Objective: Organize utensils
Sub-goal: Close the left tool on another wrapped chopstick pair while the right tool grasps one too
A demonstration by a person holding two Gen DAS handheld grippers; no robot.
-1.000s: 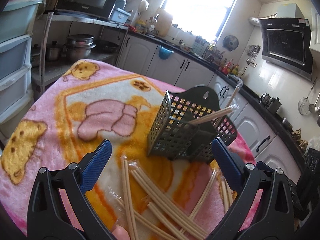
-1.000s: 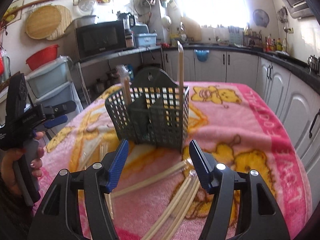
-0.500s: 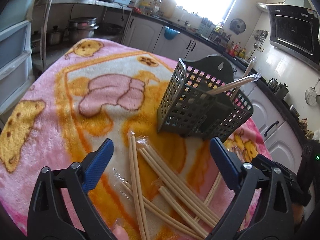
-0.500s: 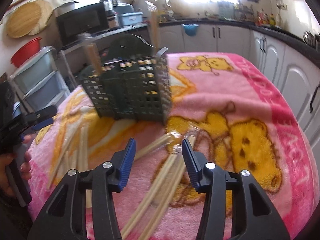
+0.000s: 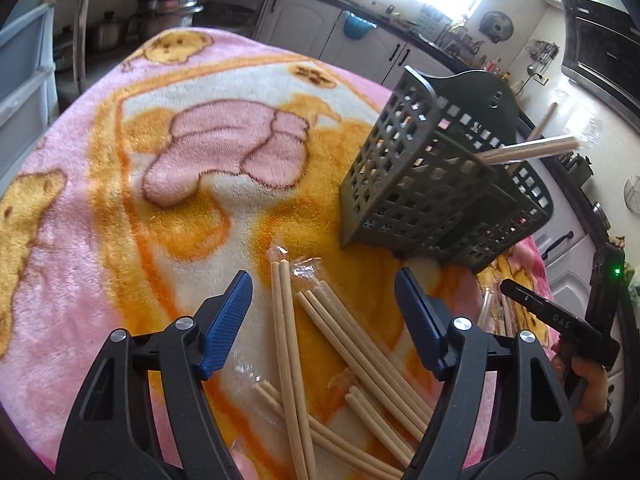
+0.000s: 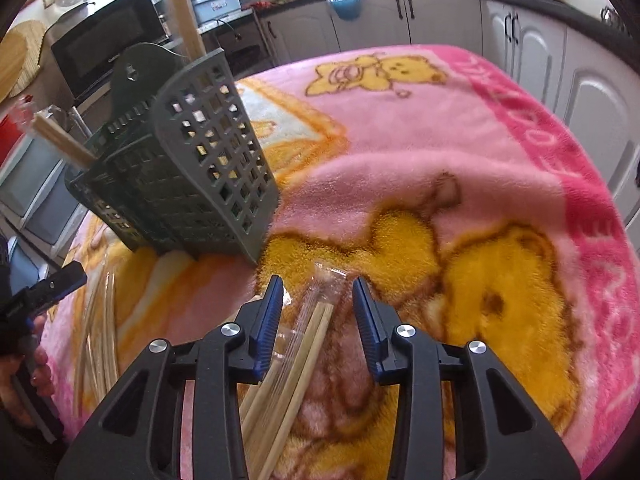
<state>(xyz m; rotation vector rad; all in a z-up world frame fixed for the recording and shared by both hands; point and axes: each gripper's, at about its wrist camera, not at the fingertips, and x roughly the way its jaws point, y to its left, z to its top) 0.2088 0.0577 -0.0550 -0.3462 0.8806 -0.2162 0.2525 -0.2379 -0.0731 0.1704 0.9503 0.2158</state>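
Observation:
A grey slotted utensil basket (image 5: 432,184) (image 6: 188,164) stands on the pink blanket, with wrapped chopsticks (image 5: 528,148) (image 6: 60,140) sticking out of it. Several plastic-wrapped chopstick pairs (image 5: 344,344) lie loose in front of it. My left gripper (image 5: 324,304) hangs over these, jaws closing, with two or three pairs between the blue pads but no contact. My right gripper (image 6: 316,304) is lower over another wrapped pair (image 6: 312,328), jaws closing around it, pads apart from it.
The blanket (image 6: 460,152) covers a table with edges dropping off all round. White cabinets (image 6: 560,52) line the far side. A shelf with a microwave (image 6: 104,48) and pots (image 5: 168,12) stands behind. A hand (image 5: 588,384) holds the other gripper at the right.
Both grippers have dropped toward the loose chopsticks and tilted further down. Both pairs of jaws have narrowed. The basket now sits higher and further off to the side in each view.

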